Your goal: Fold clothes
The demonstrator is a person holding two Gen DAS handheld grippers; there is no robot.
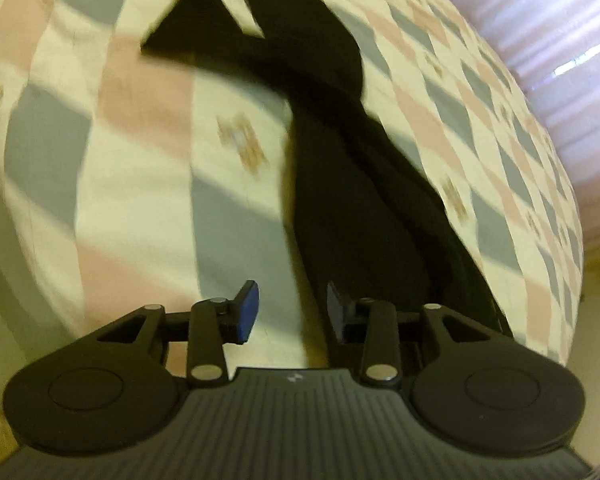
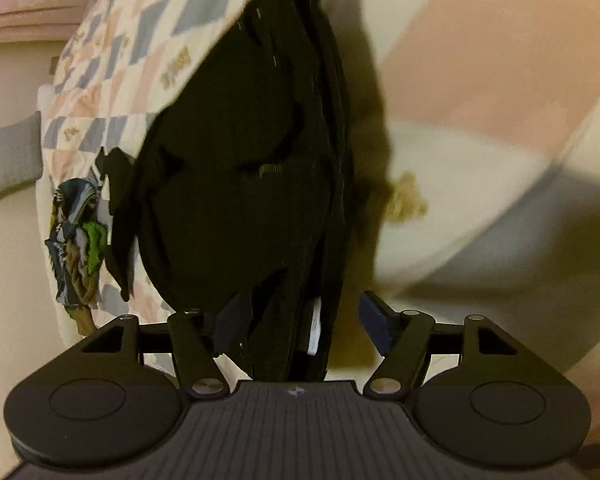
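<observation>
A long black garment [image 1: 340, 152] lies stretched along the checked bedspread [image 1: 140, 120], running from the far end toward me. My left gripper [image 1: 292, 312] hovers just above its near end. Its jaws are open, with the cloth's edge beside the right blue pad [image 1: 336, 312] and bare bedspread between the pads. In the right wrist view the same black garment [image 2: 240, 160] is bunched, and a white label [image 2: 314, 328] shows near my right gripper [image 2: 300, 320]. That gripper is open wide; the cloth lies between its fingers, and the right pad [image 2: 374, 320] is clear of it.
A crumpled heap of colourful clothes [image 2: 80, 232] sits at the bed's edge, left of the black garment. A grey cushion [image 2: 12, 160] lies on the floor beyond it. Pale pink curtains [image 1: 560, 40] hang along the bed's right side.
</observation>
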